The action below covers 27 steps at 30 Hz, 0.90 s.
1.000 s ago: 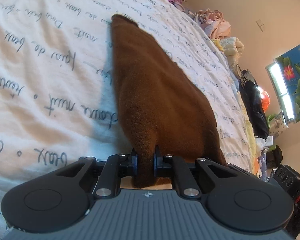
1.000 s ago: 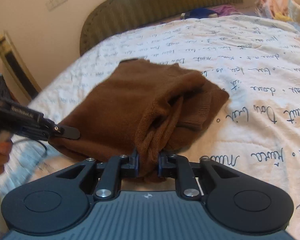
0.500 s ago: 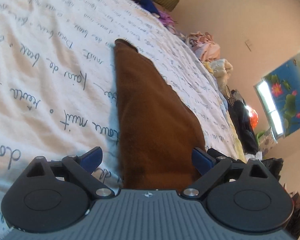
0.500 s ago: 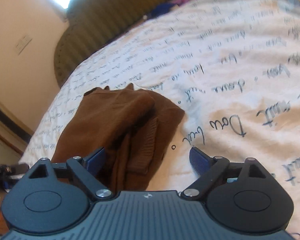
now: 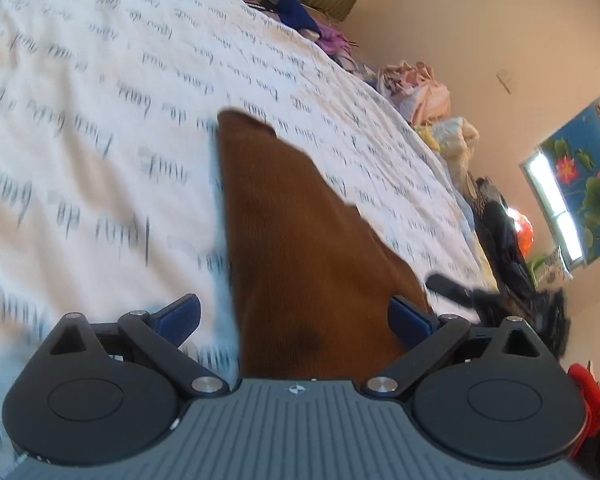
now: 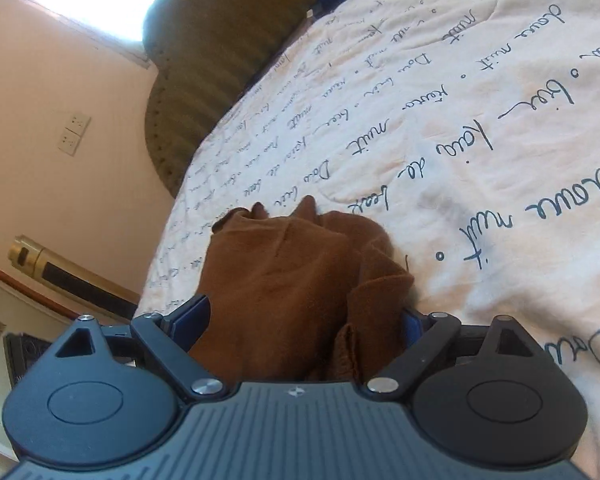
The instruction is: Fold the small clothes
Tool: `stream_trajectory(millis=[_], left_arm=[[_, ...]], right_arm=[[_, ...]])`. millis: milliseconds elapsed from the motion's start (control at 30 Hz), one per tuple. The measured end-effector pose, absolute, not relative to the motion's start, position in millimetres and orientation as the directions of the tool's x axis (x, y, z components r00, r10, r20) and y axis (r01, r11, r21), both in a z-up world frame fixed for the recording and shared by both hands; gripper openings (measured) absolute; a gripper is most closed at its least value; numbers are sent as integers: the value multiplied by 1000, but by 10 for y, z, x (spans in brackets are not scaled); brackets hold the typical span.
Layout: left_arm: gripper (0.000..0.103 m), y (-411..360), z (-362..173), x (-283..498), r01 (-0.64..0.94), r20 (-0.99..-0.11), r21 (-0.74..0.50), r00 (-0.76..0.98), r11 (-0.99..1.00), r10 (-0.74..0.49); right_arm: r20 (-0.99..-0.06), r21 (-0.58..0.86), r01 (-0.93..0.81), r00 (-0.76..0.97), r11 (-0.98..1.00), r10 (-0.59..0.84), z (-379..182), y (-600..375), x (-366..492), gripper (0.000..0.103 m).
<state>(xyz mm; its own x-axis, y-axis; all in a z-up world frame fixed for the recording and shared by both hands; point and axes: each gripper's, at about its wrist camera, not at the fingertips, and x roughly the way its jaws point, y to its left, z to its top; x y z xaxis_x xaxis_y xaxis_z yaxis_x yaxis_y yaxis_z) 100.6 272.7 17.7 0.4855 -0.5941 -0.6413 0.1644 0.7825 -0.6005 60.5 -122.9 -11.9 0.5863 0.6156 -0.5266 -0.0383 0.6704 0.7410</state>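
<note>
Both tools are spread wide right now, nothing pinched in either one. The left tool (image 5: 294, 316) has its blue pads either side of the brown garment (image 5: 300, 248), which runs straight ahead of it as a long narrow strip on the bed (image 5: 100, 128). From the right tool (image 6: 306, 322) the same brown knit sits right in front and between the open fingers, bunched up a bit, with a ribbed edge sticking out on that tool's right side and two little points at the far end.

So I'd say the fold is laid down and released, and the step in hand is tidying or setting up the next fold. Not sure how flat the layers really lie, the left view is pretty blurred.

Tips for doing it well, imo:
- back off straight so the pads don't drag the knit and undo the fold
- that lumpy bit near the right tool looks like it wants smoothing before folding again, otherwise the bulk gets locked in
- for a regrab, take both layers at the near corners, not just the top one
- knit like this probably stretches, so lift low and lay it over, don't yank

The pile of clothes (image 5: 420, 88) ahead and to the right of the left tool is well apart, no worry there.
</note>
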Motion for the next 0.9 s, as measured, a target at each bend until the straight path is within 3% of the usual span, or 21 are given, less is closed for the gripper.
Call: stream_trajectory(millis=[100, 133, 167, 233, 267, 367, 567, 900], left_arm=[[97, 2598, 70, 1422, 125, -678, -610, 428, 782, -598], [94, 2517, 23, 1539, 117, -707, -585, 412, 803, -575], [85, 2425, -16, 1619, 120, -737, -549, 397, 827, -547], [73, 2273, -7, 1638, 149, -771, -468, 412, 871, -485], [53, 2199, 9, 1631, 156, -785, -442, 410, 884, -465], [40, 2079, 56, 1567, 175, -797, -377, 439, 910, -415], [23, 1906, 139, 1360, 200, -780, -251, 538, 947, -320], [23, 1636, 321, 1297, 242, -758, -188, 581, 952, -298]], right_arm=[[-569, 671, -97, 569, 735, 594, -105, -1069, 671, 94], [-588, 633, -117, 570, 766, 573, -87, -1002, 661, 88], [-612, 575, -145, 577, 805, 541, -55, -930, 638, 67], [-637, 512, -181, 576, 839, 513, -24, -870, 616, 46], [-635, 521, -168, 578, 837, 512, -17, -885, 619, 38], [-627, 530, -161, 587, 832, 513, 18, -900, 616, 24], [-618, 507, -165, 615, 846, 490, 152, -874, 563, 18], [-610, 461, -169, 652, 871, 449, 360, -1028, 560, 17]])
